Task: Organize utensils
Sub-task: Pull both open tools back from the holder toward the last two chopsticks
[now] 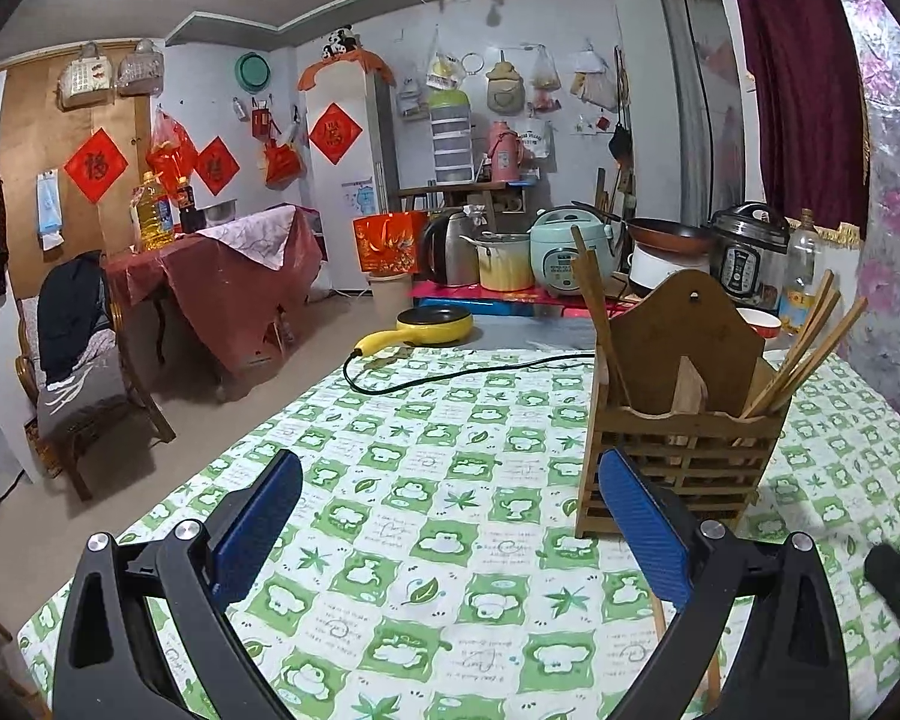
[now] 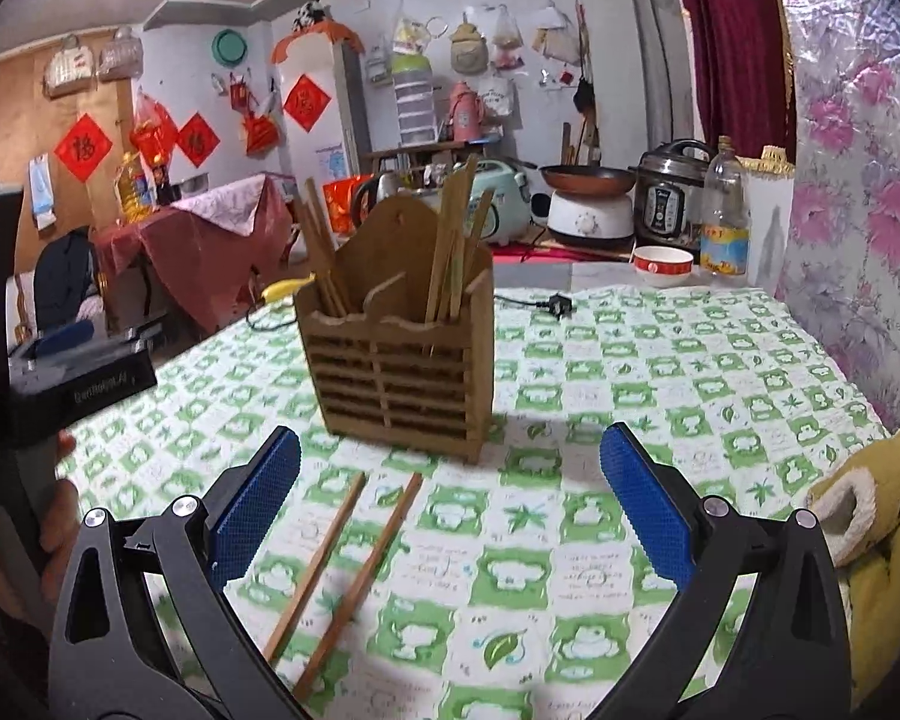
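Observation:
A slatted wooden chopstick holder [image 2: 399, 360] stands upright on the green-and-white checked tablecloth, with several chopsticks in its compartments. Two loose wooden chopsticks [image 2: 357, 576] lie on the cloth in front of it, between the fingers of my right gripper [image 2: 450, 498], which is open and hovers above them. In the left wrist view the holder [image 1: 678, 450] is just right of centre, close behind the right finger of my left gripper [image 1: 450, 516], which is open with nothing in it. A chopstick [image 1: 714, 660] shows below that finger.
A black cord [image 1: 450, 375] and a yellow electric pan [image 1: 435, 324] lie at the table's far end. A red-and-white bowl [image 2: 663, 264] and a plastic bottle [image 2: 726, 222] stand at the far right. Cookers and pots line a low shelf behind. A chair [image 1: 84, 372] stands left.

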A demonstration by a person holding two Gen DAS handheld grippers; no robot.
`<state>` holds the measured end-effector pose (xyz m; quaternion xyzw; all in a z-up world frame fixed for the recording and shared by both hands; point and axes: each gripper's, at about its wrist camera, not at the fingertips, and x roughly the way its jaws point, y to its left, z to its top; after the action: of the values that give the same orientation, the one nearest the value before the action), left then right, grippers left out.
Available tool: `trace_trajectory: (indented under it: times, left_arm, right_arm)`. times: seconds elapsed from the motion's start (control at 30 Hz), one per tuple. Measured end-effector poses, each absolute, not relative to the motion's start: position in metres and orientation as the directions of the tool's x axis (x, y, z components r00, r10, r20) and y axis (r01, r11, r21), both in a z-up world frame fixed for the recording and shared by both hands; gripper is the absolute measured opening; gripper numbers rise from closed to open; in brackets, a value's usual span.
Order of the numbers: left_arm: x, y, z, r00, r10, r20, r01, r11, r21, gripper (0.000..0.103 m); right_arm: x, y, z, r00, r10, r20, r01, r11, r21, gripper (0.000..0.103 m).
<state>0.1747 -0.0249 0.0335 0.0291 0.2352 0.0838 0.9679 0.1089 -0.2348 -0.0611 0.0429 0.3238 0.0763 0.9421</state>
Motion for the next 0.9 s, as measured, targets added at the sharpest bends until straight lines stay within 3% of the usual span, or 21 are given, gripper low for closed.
trace_trajectory:
  times: [0.27, 0.9]
  left_arm:
    - [0.161, -0.026, 0.035, 0.892, 0.19, -0.41, -0.158, 0.981, 0.111, 0.097]
    - [0.154, -0.035, 0.033, 0.903, 0.212, -0.373, -0.164, 0.974, 0.155, 0.097]
  right_arm:
    - [0.086, -0.219, -0.078, 0.747, 0.165, -0.645, -0.174, 0.983, 0.05, 0.097]
    - [0.089, -0.21, -0.09, 0.697, 0.166, -0.697, -0.202, 0.979, 0.031, 0.097]
